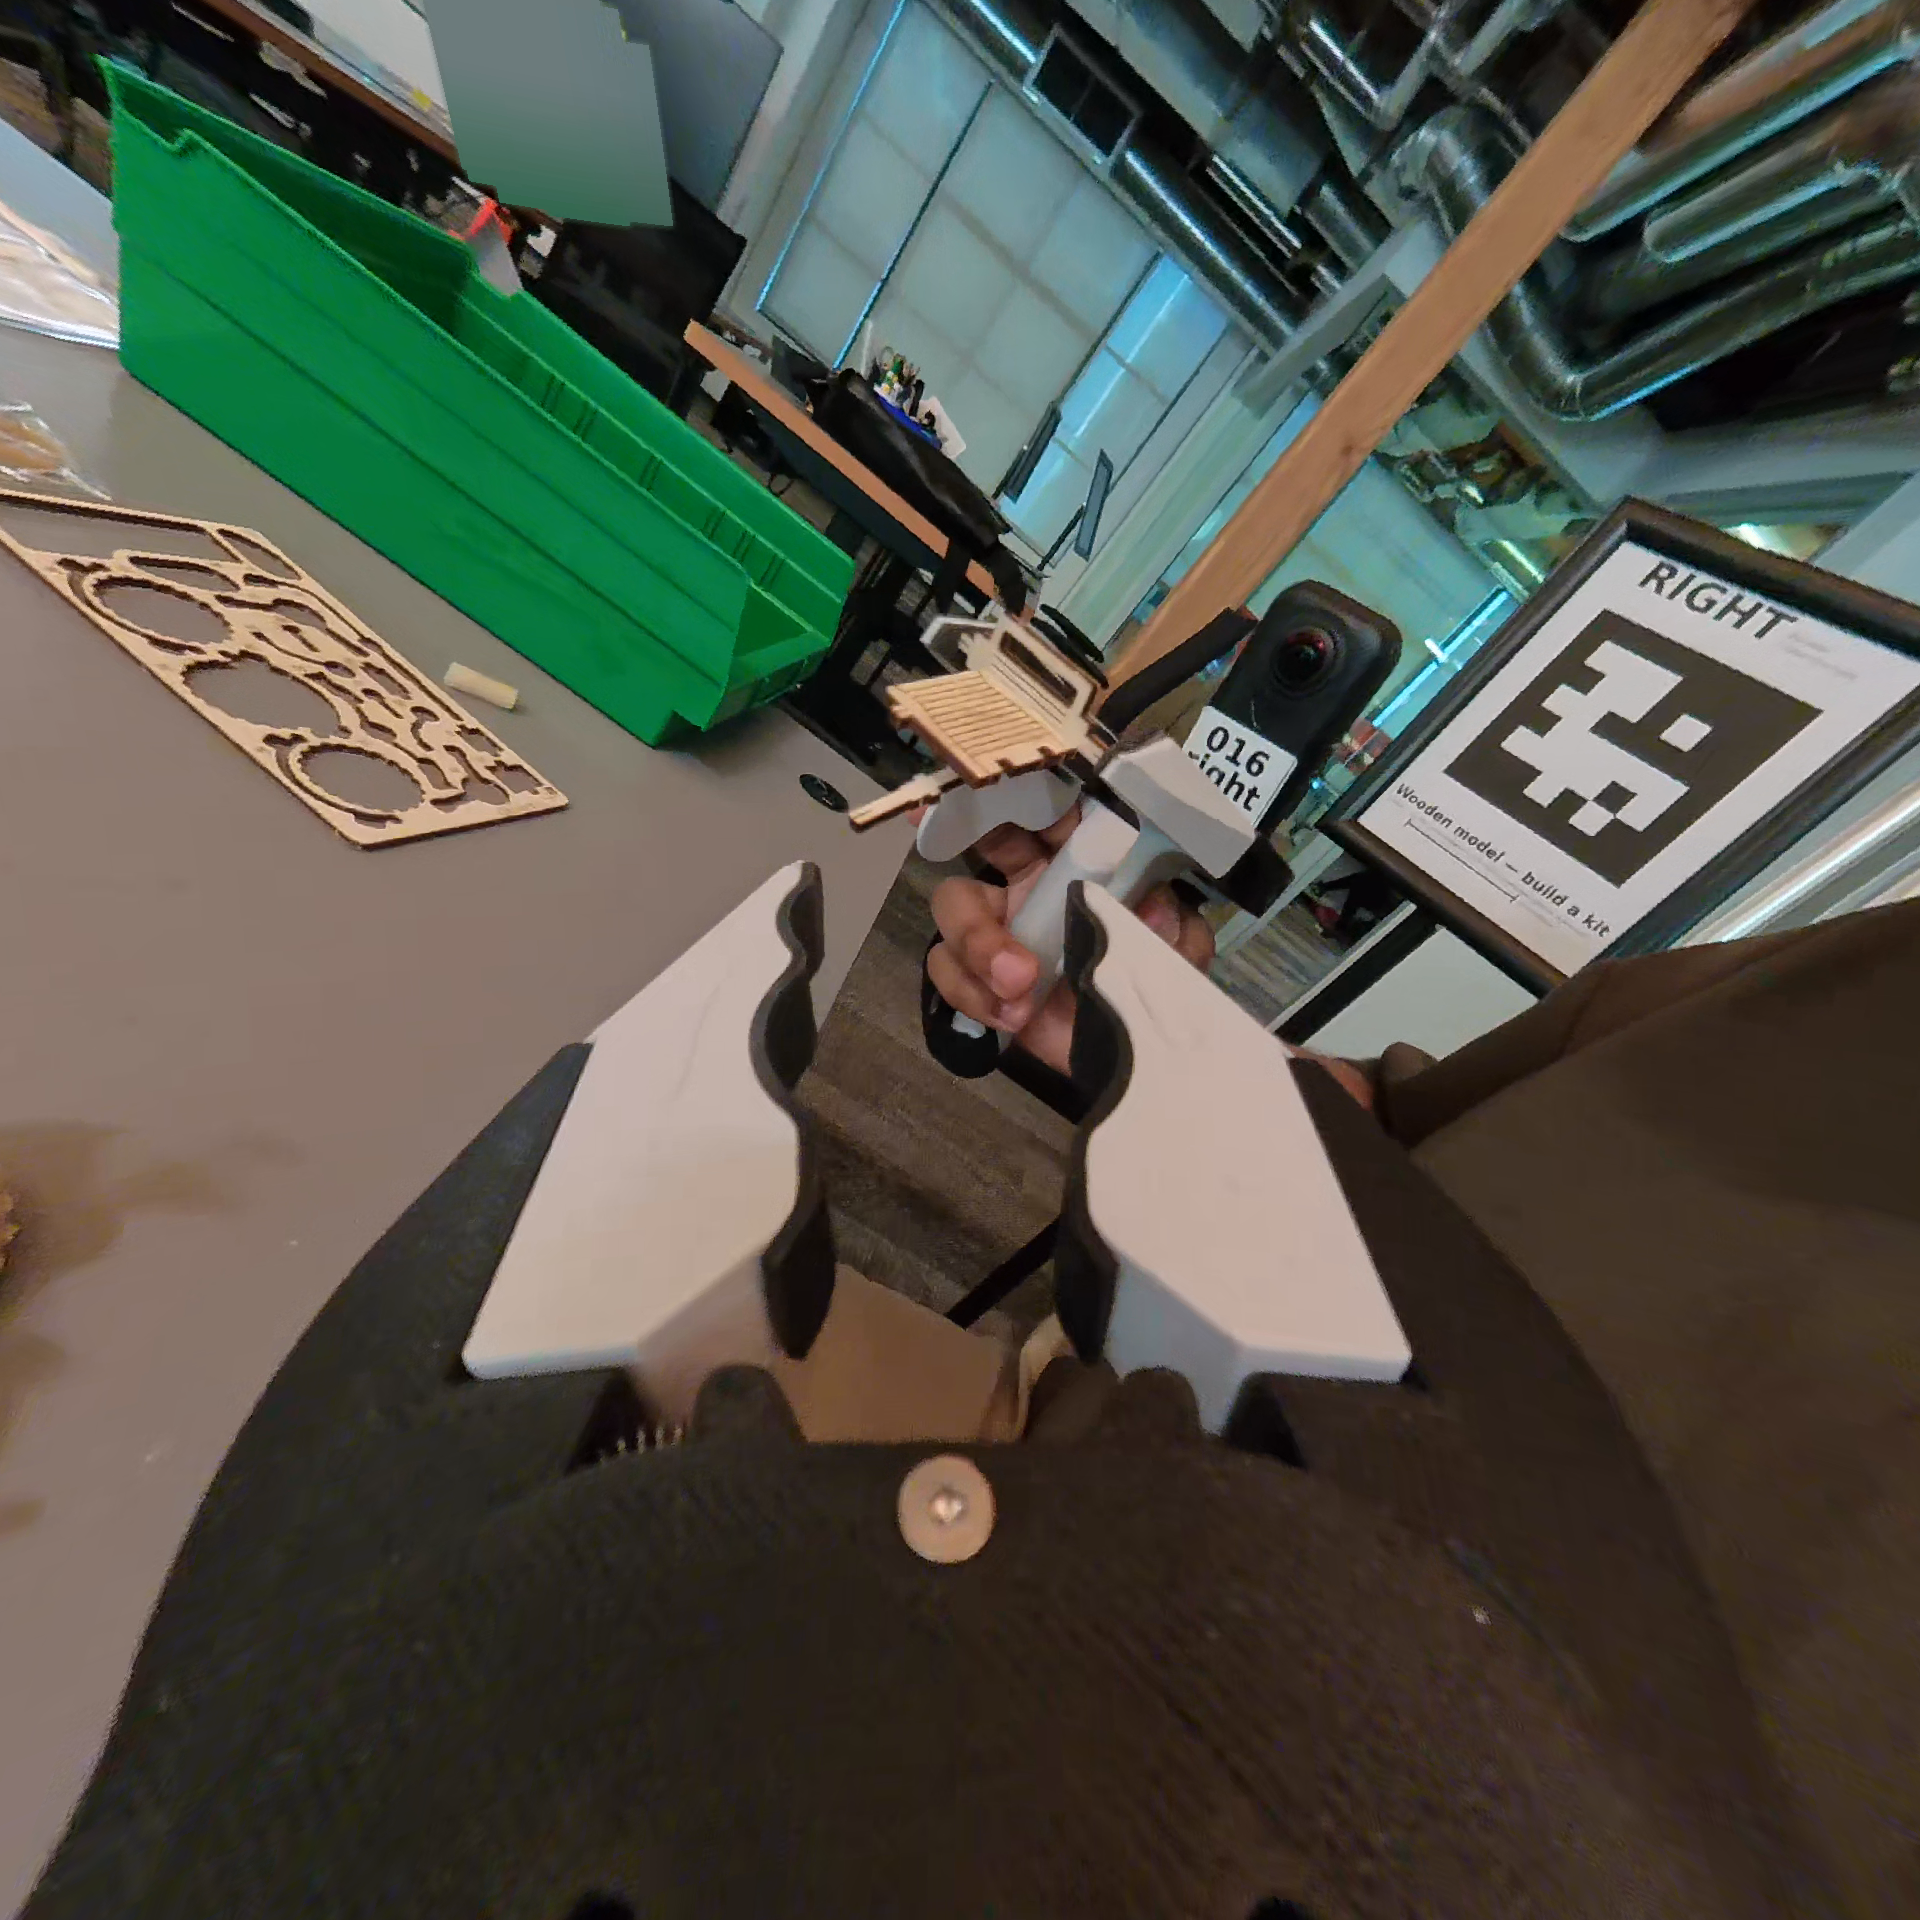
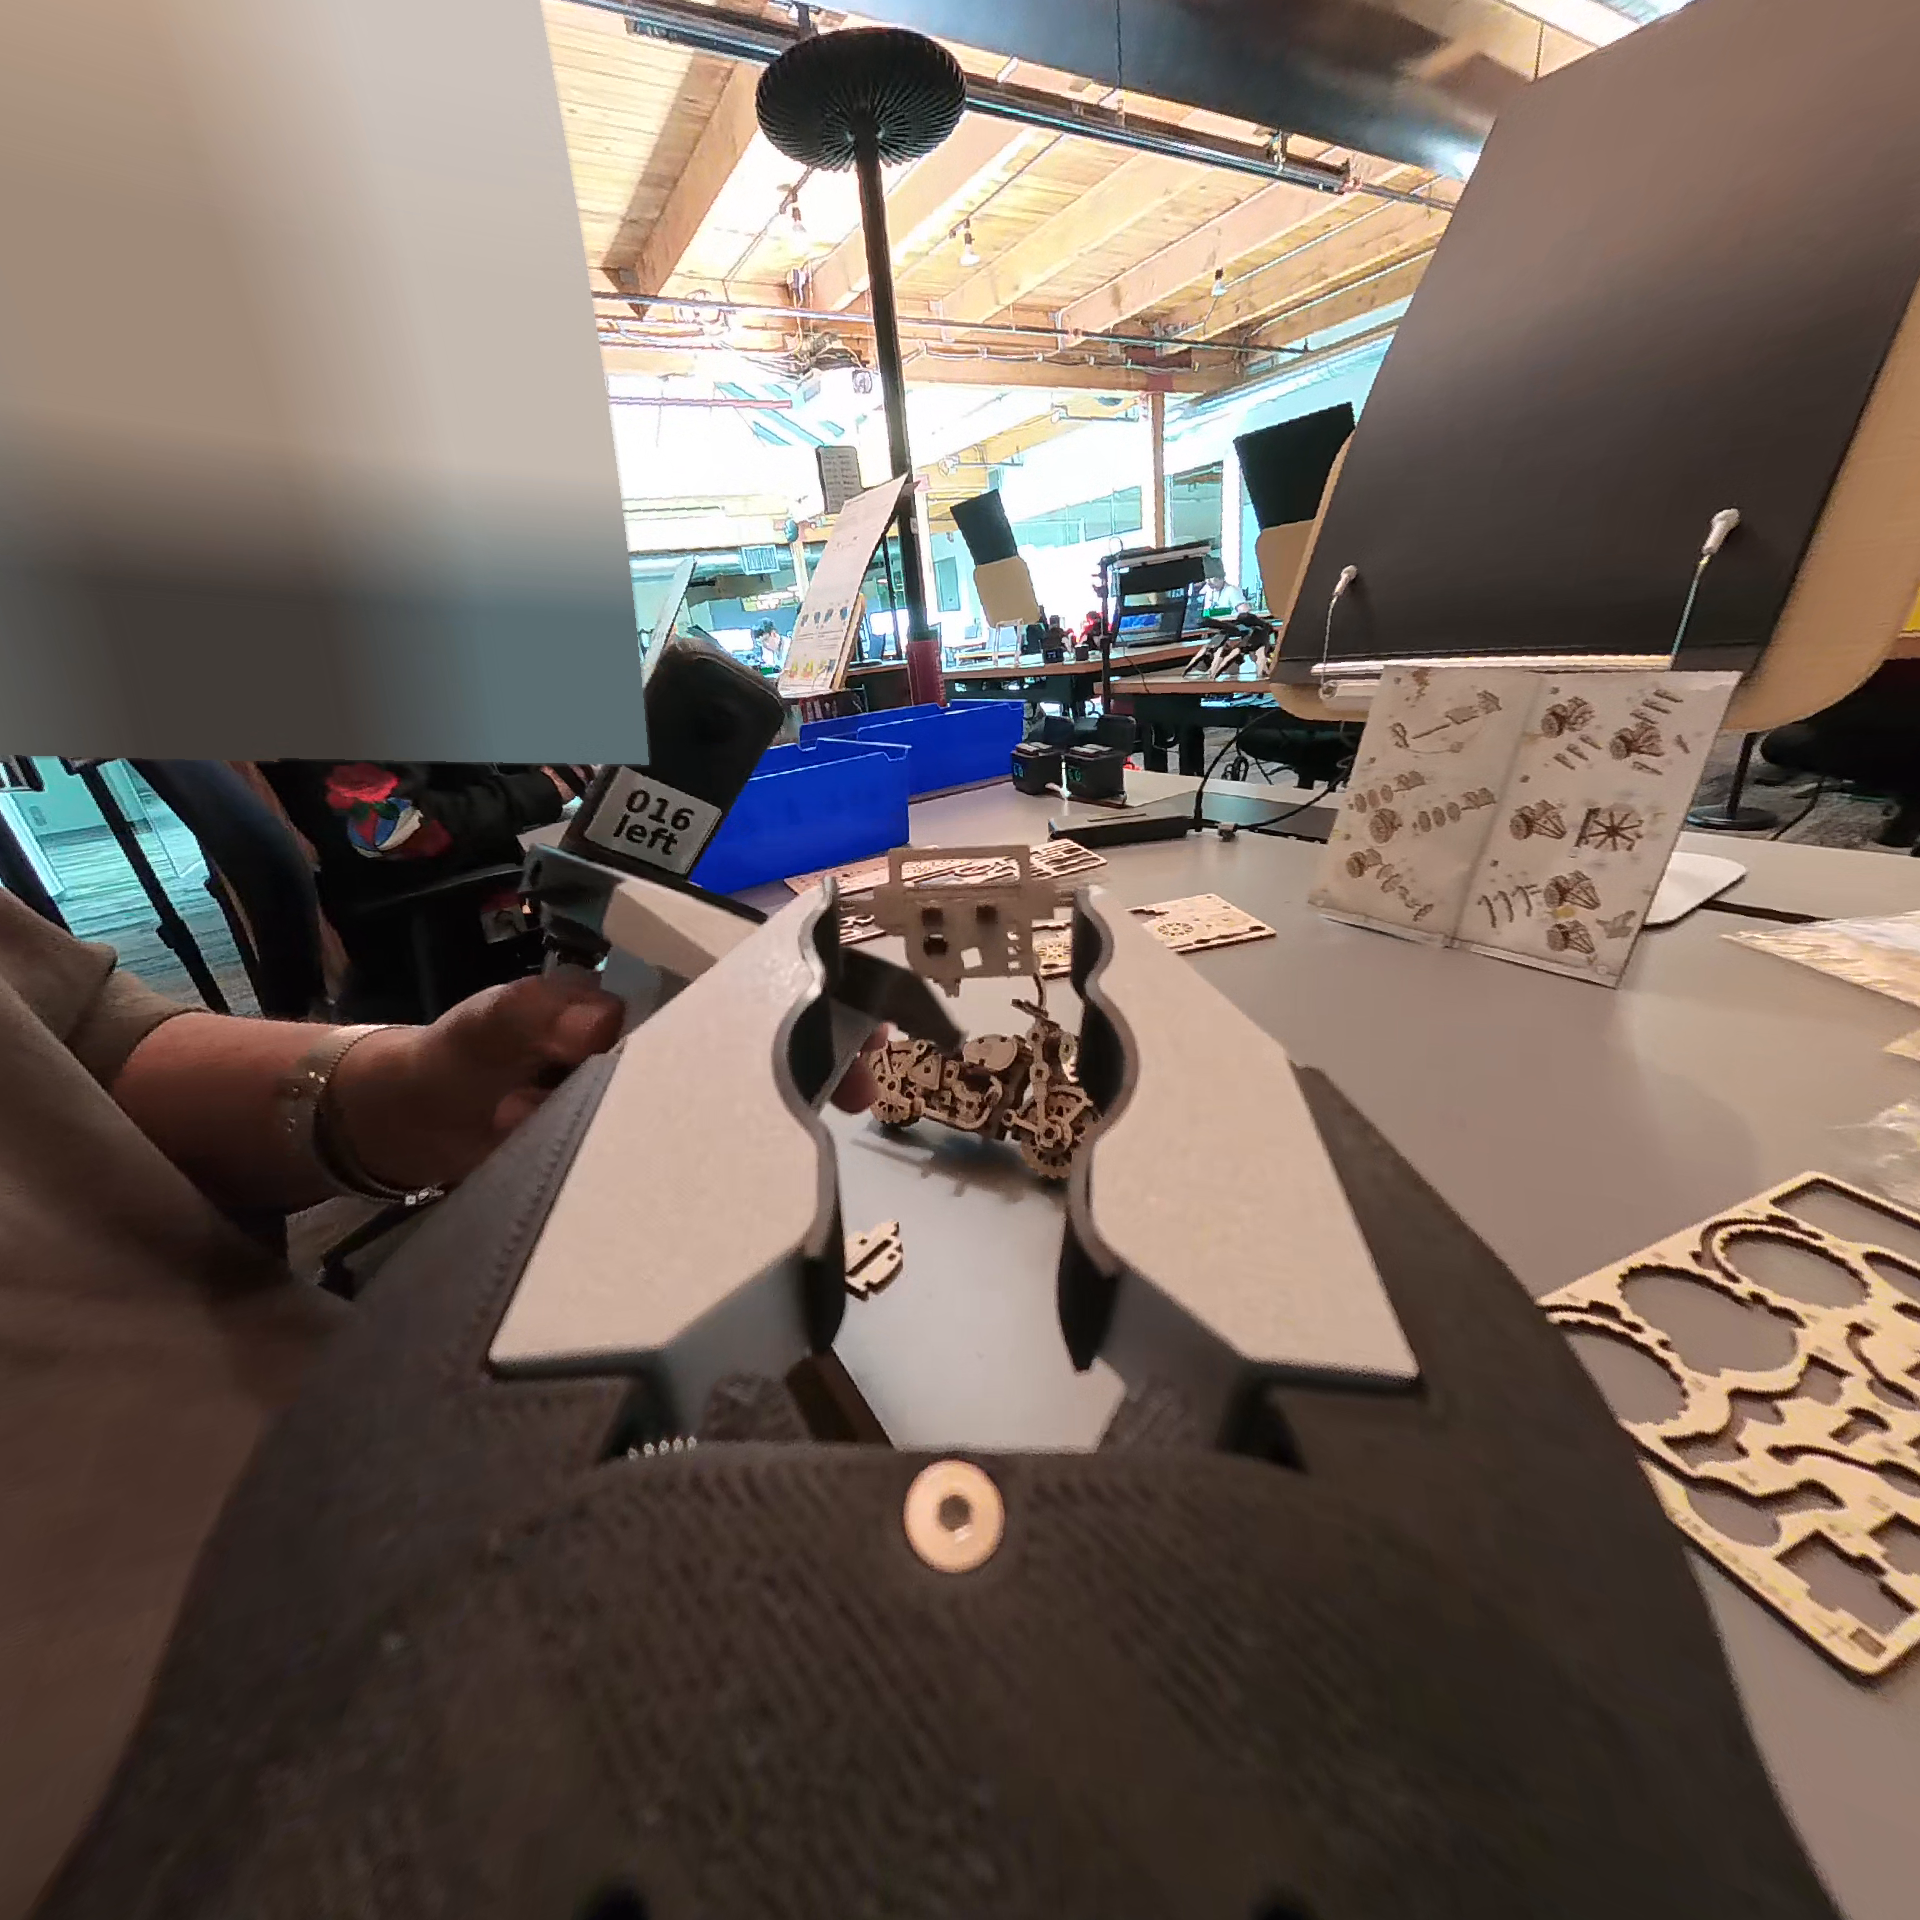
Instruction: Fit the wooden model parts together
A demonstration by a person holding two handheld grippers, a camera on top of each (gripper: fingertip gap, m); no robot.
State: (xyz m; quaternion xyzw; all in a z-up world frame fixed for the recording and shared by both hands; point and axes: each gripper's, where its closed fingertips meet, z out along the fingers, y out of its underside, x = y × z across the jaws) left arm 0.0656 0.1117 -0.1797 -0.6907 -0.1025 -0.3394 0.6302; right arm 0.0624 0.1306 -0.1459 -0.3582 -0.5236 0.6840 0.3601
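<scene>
My left gripper [image 1: 940, 914] is open and empty, held over the table's edge. Beyond it a hand holds my right gripper [image 1: 1049, 779], shut on a small wooden seat-like assembly [image 1: 982, 717] with a slatted panel and a thin arm sticking out to the left. In the right wrist view the same assembly [image 2: 956, 914] sits pinched between the right gripper's [image 2: 958, 920] tips. A wooden motorcycle model [image 2: 987, 1091] stands on the grey table behind it. A small loose wooden part [image 2: 873, 1252] lies nearer. One finger [image 2: 665, 925] of the left gripper shows at left.
A green bin [image 1: 468, 436] and a punched-out wooden sheet [image 1: 281, 686] lie on the table [image 1: 208, 987], with a small cream peg [image 1: 481, 686]. The sheet also shows in the right wrist view [image 2: 1766, 1403]. An instruction sheet [image 2: 1507, 821], blue bins [image 2: 831, 800] and a framed sign [image 1: 1621, 748] stand farther off. My right fingertips sit around 4 centimeters from my left ones.
</scene>
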